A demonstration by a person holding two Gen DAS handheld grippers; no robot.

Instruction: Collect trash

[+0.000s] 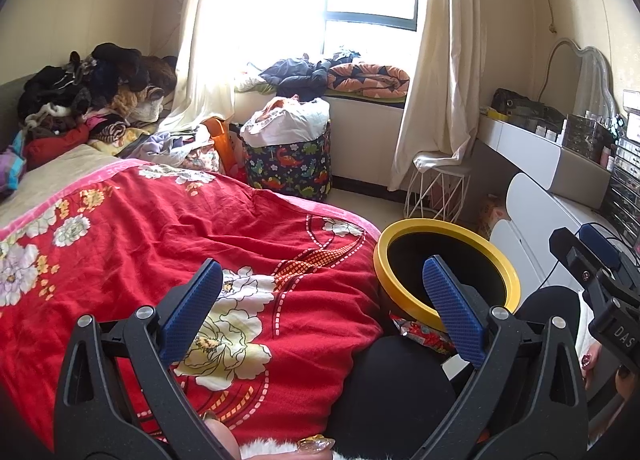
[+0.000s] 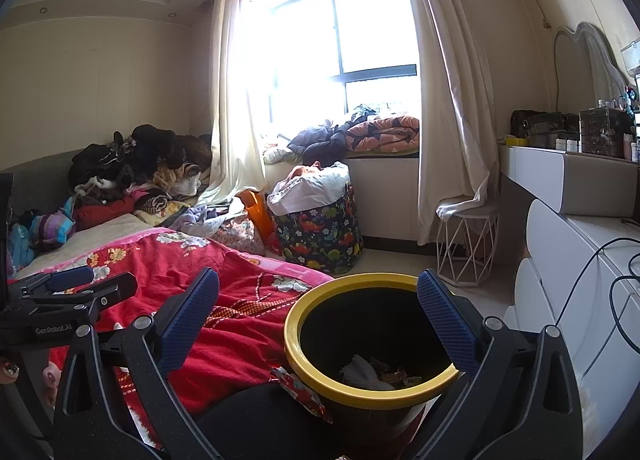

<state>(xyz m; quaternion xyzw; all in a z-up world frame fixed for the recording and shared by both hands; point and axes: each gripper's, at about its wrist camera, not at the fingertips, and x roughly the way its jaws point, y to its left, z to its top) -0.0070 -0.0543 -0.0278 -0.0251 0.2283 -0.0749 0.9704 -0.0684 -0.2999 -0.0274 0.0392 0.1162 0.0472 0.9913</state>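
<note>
Both my tools gape wide, holding nothing: the left tool (image 1: 322, 292) over the red quilt (image 1: 160, 228), the right tool (image 2: 318, 304) above the yellow-rimmed bin (image 2: 332, 384). Trash (image 2: 376, 374) lies inside; a red wrapper (image 2: 298, 390) touches its outer wall.

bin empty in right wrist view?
No: the yellow-rimmed bin holds white crumpled paper and wrappers at its bottom.

glossy plastic bin (image 2: 370, 340), cloth quilt (image 1: 160, 240), dimpled matt fingers (image 1: 454, 308).
</note>
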